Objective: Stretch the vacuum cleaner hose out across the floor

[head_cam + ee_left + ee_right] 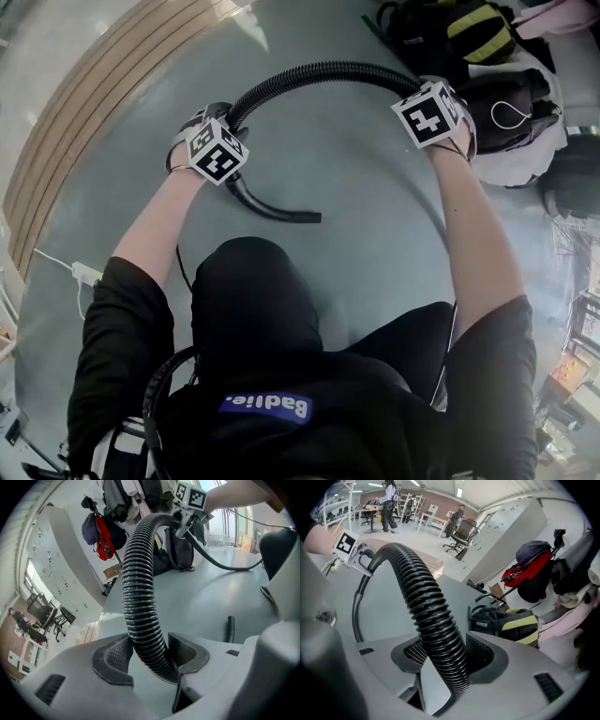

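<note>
Grey floor lies all around. Bags sit at 1 o'clock. The black hose bends in an arch from 9 to 3 o'clock, above the floor. The left gripper and right gripper both squeeze it in their fingers.

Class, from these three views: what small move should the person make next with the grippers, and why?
Probably draw the grippers apart and lower: the hose arches between the left gripper and right gripper, each with jaws closed on it, so it is not yet stretched along the floor.
</note>
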`<state>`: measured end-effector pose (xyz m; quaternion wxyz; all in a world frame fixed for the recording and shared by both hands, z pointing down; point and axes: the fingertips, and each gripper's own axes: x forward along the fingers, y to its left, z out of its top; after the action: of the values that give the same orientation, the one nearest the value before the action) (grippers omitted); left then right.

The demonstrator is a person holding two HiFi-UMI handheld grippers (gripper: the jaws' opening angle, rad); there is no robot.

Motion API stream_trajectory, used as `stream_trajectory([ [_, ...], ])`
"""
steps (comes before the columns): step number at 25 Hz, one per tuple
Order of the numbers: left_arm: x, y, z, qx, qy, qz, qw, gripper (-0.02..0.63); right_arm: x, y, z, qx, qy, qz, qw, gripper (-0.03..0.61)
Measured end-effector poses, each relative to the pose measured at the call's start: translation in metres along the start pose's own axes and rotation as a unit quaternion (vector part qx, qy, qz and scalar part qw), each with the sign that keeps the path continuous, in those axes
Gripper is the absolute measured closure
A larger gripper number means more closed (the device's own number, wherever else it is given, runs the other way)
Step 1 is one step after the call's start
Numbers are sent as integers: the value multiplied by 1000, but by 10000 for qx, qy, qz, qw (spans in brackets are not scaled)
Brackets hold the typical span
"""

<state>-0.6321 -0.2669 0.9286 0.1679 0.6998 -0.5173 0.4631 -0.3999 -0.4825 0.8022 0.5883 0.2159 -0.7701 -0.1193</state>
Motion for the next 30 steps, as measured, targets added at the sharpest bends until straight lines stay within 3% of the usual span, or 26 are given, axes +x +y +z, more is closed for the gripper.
stream_trajectory([
  [2,3,17,-18,324,164,-13,9993,375,14,15,-1,-149,-74,141,9998,367],
  [8,29,54,-60,1275,582,-332,9896,383,29,58,0,77,-488,795,9956,341],
  [12,58,81,-97,1426,1093,-659,9815,380,21,63,-9,-84,-469,841,9953,341],
  [18,97,107,-149,1587,2017,-1088,9604,379,-4,34,-112,280,295,410,9983,341],
  [24,131,118,-185,2186,2561,-1284,9328,379,-57,44,-216,968,876,125,9914,341],
  [27,148,118,-186,2118,2633,-1213,9333,379,-74,53,-245,1192,980,56,9880,341],
  [30,149,120,-156,1724,2485,-1035,9475,379,-80,62,-265,1397,914,168,9858,341],
])
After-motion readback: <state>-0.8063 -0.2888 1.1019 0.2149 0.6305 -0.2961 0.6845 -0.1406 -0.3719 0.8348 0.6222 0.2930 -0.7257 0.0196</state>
